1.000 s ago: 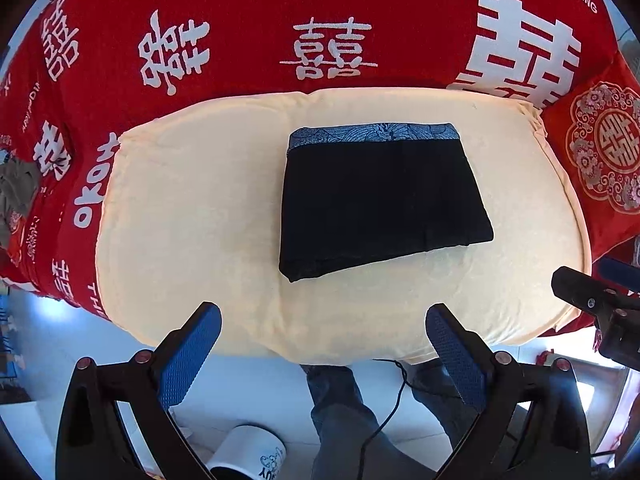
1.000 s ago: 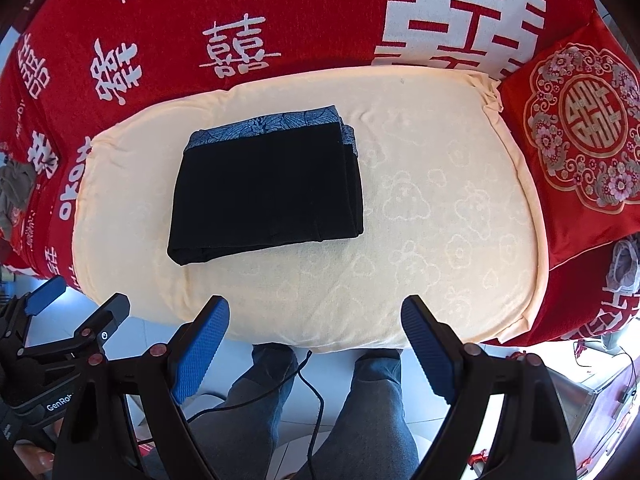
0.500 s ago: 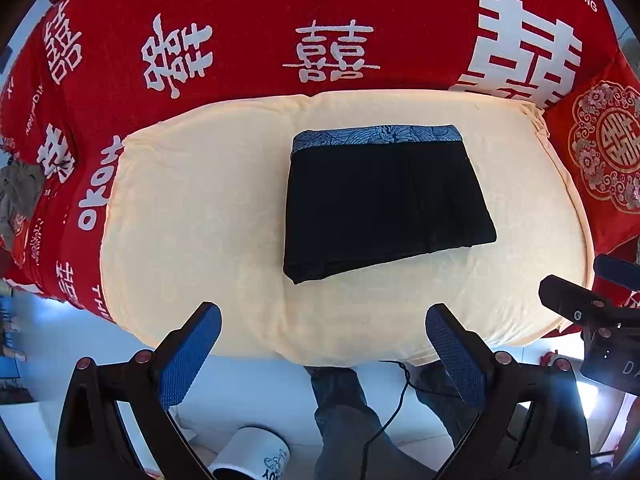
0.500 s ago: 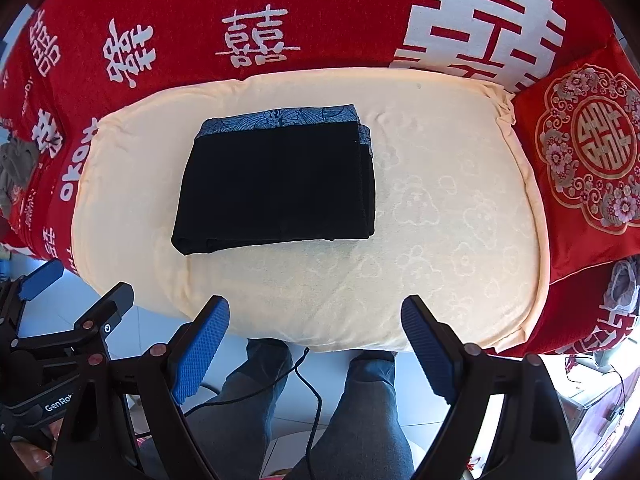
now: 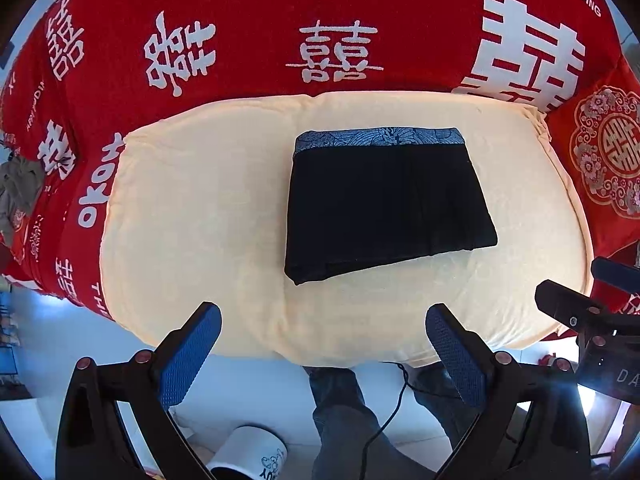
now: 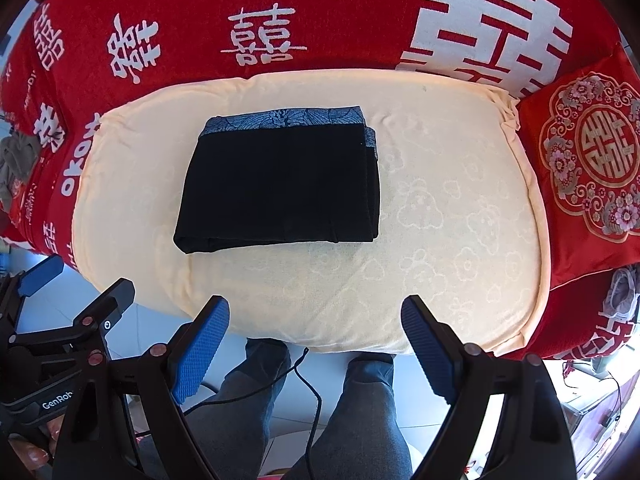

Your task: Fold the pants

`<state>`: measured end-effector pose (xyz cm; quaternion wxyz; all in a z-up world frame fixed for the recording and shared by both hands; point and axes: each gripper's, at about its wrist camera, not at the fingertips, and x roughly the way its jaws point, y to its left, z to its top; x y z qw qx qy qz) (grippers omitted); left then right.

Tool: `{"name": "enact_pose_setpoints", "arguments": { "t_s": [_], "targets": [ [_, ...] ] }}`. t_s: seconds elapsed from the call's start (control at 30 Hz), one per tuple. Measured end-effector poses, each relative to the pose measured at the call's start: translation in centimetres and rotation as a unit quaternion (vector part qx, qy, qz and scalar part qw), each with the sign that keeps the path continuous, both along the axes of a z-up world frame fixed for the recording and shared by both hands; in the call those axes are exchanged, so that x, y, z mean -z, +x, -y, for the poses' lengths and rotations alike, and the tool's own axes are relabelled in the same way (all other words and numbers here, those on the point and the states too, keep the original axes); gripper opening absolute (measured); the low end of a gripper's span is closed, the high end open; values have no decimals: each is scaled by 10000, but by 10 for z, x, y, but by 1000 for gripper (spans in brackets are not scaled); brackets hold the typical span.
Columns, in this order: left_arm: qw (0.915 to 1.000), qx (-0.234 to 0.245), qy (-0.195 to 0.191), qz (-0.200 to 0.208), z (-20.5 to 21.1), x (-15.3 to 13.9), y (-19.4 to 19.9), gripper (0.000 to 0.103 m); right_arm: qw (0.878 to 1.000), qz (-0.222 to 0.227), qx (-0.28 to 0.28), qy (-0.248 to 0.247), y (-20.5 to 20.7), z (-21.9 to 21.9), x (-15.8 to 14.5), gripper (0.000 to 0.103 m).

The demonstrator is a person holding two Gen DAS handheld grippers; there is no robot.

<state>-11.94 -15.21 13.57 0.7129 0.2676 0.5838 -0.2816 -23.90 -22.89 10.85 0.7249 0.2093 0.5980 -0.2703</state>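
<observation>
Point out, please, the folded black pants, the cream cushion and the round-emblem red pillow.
folded black pants [image 5: 384,204], left wrist view, middle of the black top layer.
cream cushion [image 6: 460,248], right wrist view, bare patterned surface right of the pants.
red pillow [image 6: 606,146], right wrist view, its round emblem.

both cameras sit behind their own fingers and look down and forward from in front of the cream cushion [image 5: 192,216], over its near edge toward the red cover [image 5: 360,8] behind. the left wrist view stands further left, so the folded pants [image 5: 384,204] fall right of centre; the right wrist view stands further right, putting the pants [image 6: 280,184] left of centre. neither is close to the cloth. both share the cushion, the pants and the person's legs below, and each catches the other gripper at its side edge: right gripper [image 5: 588,304], left gripper [image 6: 76,284].
</observation>
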Motion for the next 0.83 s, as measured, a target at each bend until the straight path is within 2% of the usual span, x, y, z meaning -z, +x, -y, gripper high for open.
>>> {"name": "enact_pose_setpoints", "arguments": {
  "t_s": [0.83],
  "targets": [
    [9997,-65,-143,-195,-1,1,3,103,9999,-73,-83,31,4,0,4,90]
  ]
}}
